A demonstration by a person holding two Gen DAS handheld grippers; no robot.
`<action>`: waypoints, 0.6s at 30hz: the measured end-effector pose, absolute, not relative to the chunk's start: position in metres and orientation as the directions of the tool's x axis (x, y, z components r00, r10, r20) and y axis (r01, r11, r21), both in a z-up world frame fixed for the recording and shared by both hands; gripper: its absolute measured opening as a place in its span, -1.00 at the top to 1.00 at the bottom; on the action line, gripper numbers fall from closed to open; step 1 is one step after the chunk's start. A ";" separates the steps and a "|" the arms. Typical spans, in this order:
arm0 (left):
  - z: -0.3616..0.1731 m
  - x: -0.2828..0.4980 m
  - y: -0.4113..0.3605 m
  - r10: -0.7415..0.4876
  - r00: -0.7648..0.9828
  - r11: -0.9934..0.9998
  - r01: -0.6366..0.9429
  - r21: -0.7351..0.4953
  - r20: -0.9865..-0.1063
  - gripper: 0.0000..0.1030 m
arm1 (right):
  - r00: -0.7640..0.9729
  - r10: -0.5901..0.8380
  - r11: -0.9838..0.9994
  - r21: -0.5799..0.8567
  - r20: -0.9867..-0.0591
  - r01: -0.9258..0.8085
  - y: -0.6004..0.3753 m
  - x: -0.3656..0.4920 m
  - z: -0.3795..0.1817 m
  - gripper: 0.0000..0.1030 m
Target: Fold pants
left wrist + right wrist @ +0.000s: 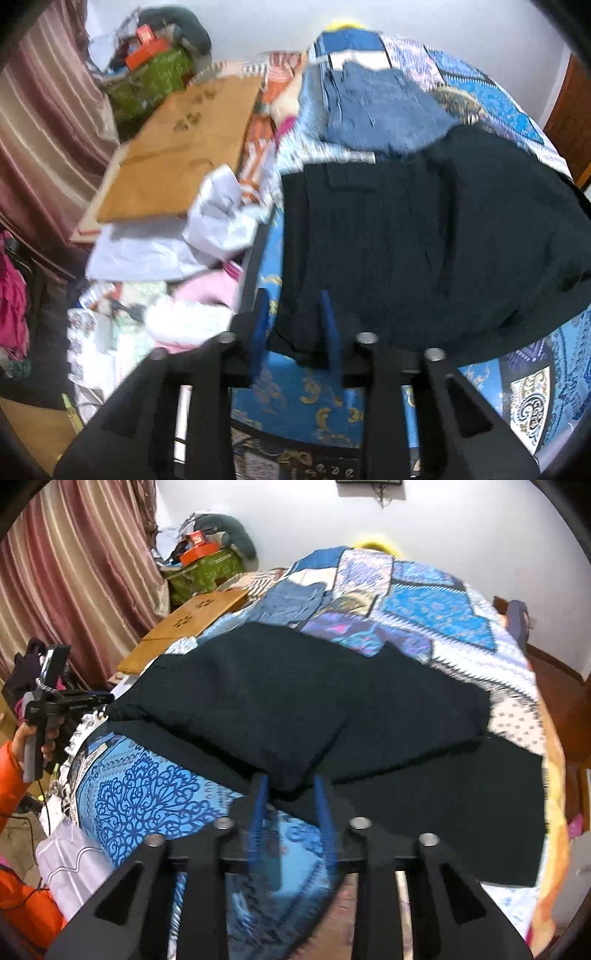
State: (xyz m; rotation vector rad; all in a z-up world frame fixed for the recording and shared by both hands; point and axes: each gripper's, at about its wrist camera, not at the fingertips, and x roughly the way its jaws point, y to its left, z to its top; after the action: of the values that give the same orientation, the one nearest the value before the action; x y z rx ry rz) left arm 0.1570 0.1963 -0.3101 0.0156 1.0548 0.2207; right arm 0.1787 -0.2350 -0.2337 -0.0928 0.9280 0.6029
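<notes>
In the left wrist view, motion blur softens everything. We see our left tool with its blue fingers apart, the near corner of the dark, matte fabric pants lying between them; whether they pinch it we cannot tell. The pants lie on the blue patterned quilted bedspread.

In the right wrist view, our right tool has its fingers spread around a doubled-over corner of the pants, grip unclear. Folded blue denim lies beyond.
</notes>
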 end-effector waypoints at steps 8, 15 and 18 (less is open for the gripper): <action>-0.260 0.183 0.179 0.179 0.592 0.982 -0.156 0.106 -0.786 -0.08 | 0.584 0.408 0.884 0.144 -0.702 -0.444 -0.265 0.216 -0.189 0.09; -0.248 0.237 0.140 0.114 0.642 0.993 -0.092 0.072 -0.758 -0.43 | 0.561 0.386 0.887 0.128 -0.732 -0.444 -0.250 0.290 -0.204 0.01; -0.256 0.261 0.123 0.080 0.630 0.997 -0.062 0.053 -0.773 -0.46 | 0.510 0.376 0.885 0.136 -0.773 -0.446 -0.240 0.327 -0.226 0.01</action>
State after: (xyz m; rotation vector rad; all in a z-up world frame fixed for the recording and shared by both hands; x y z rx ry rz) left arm 0.2610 0.1234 -0.2555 0.0220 0.8859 0.0814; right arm 0.3266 -0.2403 -0.2262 -0.0839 0.9093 0.4958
